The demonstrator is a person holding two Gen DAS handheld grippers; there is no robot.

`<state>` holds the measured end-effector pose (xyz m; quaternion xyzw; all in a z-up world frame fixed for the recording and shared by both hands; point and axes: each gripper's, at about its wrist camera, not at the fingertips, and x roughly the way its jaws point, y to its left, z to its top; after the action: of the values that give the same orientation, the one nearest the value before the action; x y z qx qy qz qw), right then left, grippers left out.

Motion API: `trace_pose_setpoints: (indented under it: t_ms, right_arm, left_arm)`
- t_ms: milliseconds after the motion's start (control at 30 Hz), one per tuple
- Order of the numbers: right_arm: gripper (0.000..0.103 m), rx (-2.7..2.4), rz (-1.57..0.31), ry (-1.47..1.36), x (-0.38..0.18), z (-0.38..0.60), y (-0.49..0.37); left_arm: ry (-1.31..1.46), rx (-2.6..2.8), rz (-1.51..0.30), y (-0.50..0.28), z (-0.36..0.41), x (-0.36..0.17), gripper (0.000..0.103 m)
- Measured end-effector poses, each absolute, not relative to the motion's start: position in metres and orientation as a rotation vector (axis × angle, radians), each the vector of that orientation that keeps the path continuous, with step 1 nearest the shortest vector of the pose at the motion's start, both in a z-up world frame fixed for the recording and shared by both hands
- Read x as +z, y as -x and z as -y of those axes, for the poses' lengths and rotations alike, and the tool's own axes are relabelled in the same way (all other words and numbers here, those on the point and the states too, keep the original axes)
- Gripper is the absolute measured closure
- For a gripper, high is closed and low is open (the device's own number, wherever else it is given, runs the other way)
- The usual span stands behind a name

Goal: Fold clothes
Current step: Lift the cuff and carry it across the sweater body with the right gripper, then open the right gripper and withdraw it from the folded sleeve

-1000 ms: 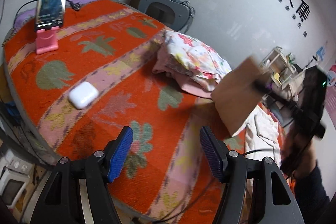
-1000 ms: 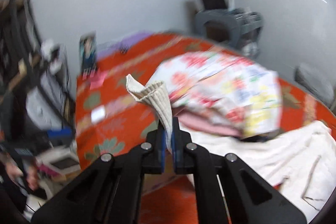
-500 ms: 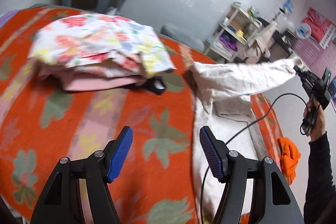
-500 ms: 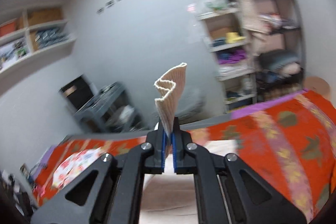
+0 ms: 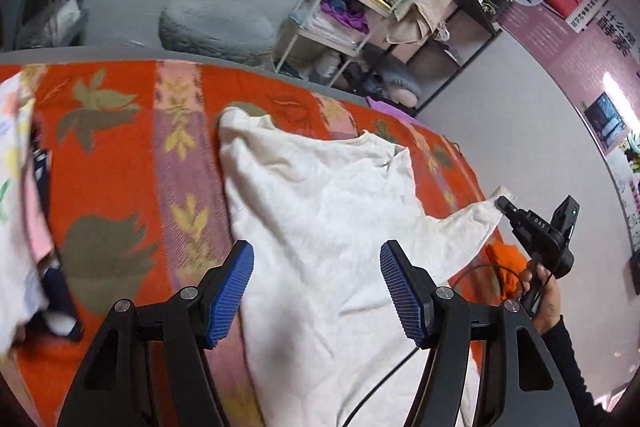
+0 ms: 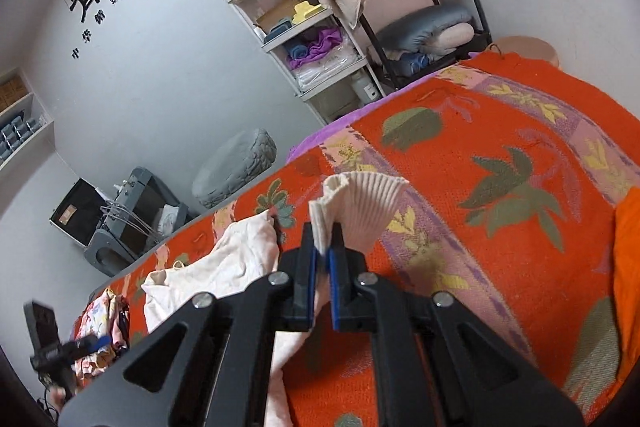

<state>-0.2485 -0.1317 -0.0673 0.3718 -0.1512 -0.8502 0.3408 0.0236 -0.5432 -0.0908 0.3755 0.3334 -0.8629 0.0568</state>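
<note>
Orange leaf-patterned blanket (image 5: 120,167) spread wide over the bed, filling most of both views

Cream long-sleeved top (image 5: 320,211) laid flat on the blanket, body running from near to far, neckline at the far end, one sleeve stretched out to the right

Pile of floral clothes (image 5: 16,195) at the left edge, well apart from the top

Orange garment (image 5: 506,259) bunched at the right edge of the bed, just beyond the sleeve

Left gripper (image 5: 316,291) poised over the near part of the top, blue pads spread wide, nothing between them

Right gripper (image 6: 323,259) clenched on the ribbed cuff (image 6: 360,203), which fans out above the closed pads
</note>
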Motion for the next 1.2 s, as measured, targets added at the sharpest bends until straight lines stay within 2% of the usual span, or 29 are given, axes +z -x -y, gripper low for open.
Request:
trace_pose_setpoints:
  t_ms: [133,267,333,467,633,733,900,1000,1100,1167,1200]
  right_arm:
    - [0.097,-2.194,0.451,-0.916,-0.058,0.124,0.252]
    - [0.097,-2.195,0.426,-0.857,-0.052,0.116,0.245]
    - [0.097,-2.184,0.404,-0.845,-0.051,0.115,0.243]
    - [0.097,-2.174,0.377,-0.846,-0.050,0.120,0.242]
    - [0.095,-2.134,0.365,-0.824,-0.042,0.154,0.249]
    - [0.095,-2.006,0.324,-0.750,-0.024,0.200,0.234]
    - [0.095,-1.698,0.102,-0.695,-0.021,0.304,0.166]
    - [0.095,-1.553,-0.062,-0.743,-0.048,0.361,0.129]
    - [0.094,-1.447,-0.230,-0.886,-0.092,0.407,0.108]
    - [0.085,-1.426,-0.253,-0.929,-0.100,0.407,0.107]
    - [0.074,-1.414,-0.264,-0.951,-0.104,0.407,0.106]
  left_arm:
    - [-1.284,-2.482,-0.988,0.044,0.570,-0.117,0.037]
    - [-1.310,-2.231,-0.796,0.080,0.608,-0.144,0.036]
    - [-1.294,-2.152,-0.900,0.076,0.629,-0.154,0.037]
    - [-1.084,-2.265,-1.275,0.041,0.643,-0.139,0.037]
    - [-1.206,-2.511,-1.213,0.037,0.585,-0.113,0.036]
    - [-1.250,-2.506,-1.298,0.036,0.570,-0.122,0.037]
    - [-1.190,-2.437,-1.413,0.022,0.572,-0.139,0.037]
    - [-1.102,-2.376,-1.537,0.006,0.584,-0.145,0.037]
    - [-1.085,-2.349,-1.562,0.001,0.593,-0.149,0.037]
    - [-1.108,-2.358,-1.571,0.002,0.593,-0.149,0.037]
    - [-1.119,-2.362,-1.576,0.002,0.593,-0.149,0.037]
